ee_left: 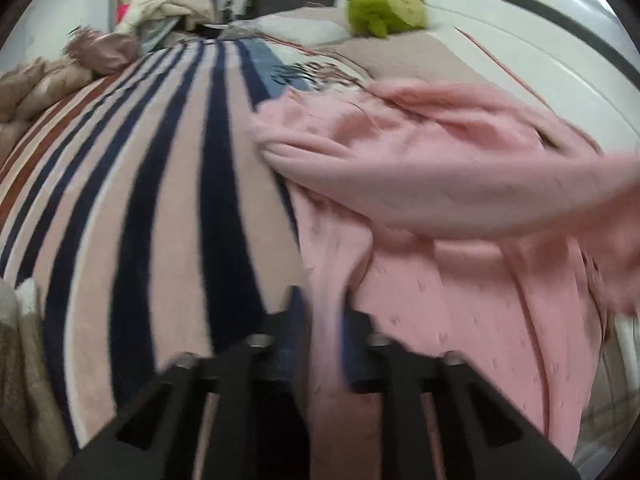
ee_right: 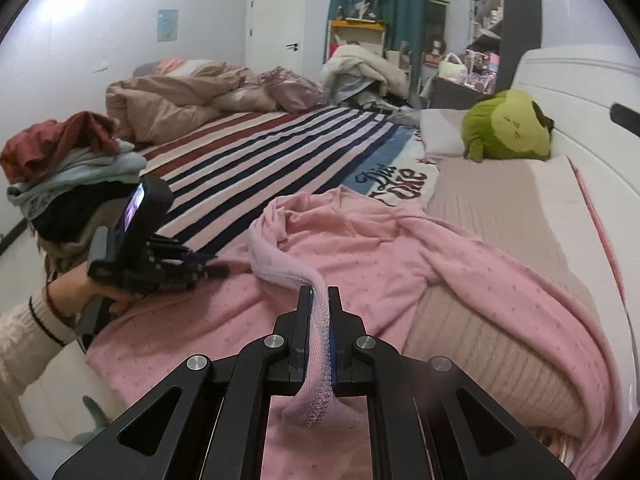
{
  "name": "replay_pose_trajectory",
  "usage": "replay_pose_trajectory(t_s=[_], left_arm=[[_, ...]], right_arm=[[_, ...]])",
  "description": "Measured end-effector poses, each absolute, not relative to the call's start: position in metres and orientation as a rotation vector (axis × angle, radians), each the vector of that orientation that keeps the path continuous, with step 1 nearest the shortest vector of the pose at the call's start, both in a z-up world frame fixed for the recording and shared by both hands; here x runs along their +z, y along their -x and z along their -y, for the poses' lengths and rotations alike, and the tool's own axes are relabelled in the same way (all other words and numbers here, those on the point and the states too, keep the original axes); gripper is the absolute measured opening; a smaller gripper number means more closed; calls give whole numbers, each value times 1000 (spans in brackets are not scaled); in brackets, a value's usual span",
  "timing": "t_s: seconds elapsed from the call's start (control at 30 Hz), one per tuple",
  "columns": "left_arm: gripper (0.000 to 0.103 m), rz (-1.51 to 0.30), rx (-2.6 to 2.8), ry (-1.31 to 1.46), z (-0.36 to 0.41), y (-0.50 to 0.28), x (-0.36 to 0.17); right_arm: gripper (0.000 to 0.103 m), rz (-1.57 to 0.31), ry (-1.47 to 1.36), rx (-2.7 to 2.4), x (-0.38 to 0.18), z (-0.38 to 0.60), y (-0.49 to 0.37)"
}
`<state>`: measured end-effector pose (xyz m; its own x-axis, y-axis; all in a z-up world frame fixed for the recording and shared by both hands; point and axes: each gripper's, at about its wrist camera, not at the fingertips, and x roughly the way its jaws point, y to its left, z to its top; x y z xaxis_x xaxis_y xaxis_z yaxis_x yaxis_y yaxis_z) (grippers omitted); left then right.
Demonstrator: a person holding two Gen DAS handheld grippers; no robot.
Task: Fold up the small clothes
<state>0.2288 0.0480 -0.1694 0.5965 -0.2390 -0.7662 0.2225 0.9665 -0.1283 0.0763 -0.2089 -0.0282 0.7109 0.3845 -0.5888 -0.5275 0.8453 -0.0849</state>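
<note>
With the right hand-held gripper (ee_right: pixel 320 300) pinching the sleeve cuff (ee_right: pixel 318 344) and the left hand-held gripper (ee_left: pixel 320 312) clamped on the pink sweater (ee_right: pixel 360 248) (spread on the bed (ee_right: pixel 280 140)), carry the sleeve across flat, keeping fabric taut.

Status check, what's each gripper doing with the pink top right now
Right gripper shut on pink top's cuff. Left gripper pinching the pink top at its edge. Nothing blocking on the striped blanket.

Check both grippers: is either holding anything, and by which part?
Both grip the pink garment. The right gripper pinches its ribbed cuff. The left gripper is shut on a fold at its edge; blur hides which part.
</note>
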Motion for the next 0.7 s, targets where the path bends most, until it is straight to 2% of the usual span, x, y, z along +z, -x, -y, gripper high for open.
replay_pose_trajectory(t_s=[0.13, 0.23, 0.3, 0.33, 0.37, 0.43, 0.47, 0.6, 0.7], left_arm=[[2, -857, -139, -35, -70, -223, -162], [4, -861, -90, -37, -87, -216, -165], [13, -887, -79, -23, -94, -214, -170], [21, -892, -81, -14, -97, -211, -172], [36, -889, -82, -10, -99, -209, -171], [52, -876, -135, 6, -100, -203, -165], [54, -865, -166, 14, -96, -203, -161], [56, -850, -286, 79, -90, -204, -145], [56, -842, -417, 159, -77, -205, -135]], right_arm=[[1, -519, 323, 470, -13, 203, -79], [1, -564, 338, 492, -21, 197, -91], [1, -640, 319, 506, -38, 196, -97], [1, -681, 314, 507, -51, 196, -99], [1, -714, 318, 497, -64, 197, -100], [1, -768, 313, 526, -86, 197, -98], [1, -786, 300, 565, -92, 197, -95], [2, -874, 339, 679, -110, 183, -80], [9, -956, 349, 727, -120, 178, -75]])
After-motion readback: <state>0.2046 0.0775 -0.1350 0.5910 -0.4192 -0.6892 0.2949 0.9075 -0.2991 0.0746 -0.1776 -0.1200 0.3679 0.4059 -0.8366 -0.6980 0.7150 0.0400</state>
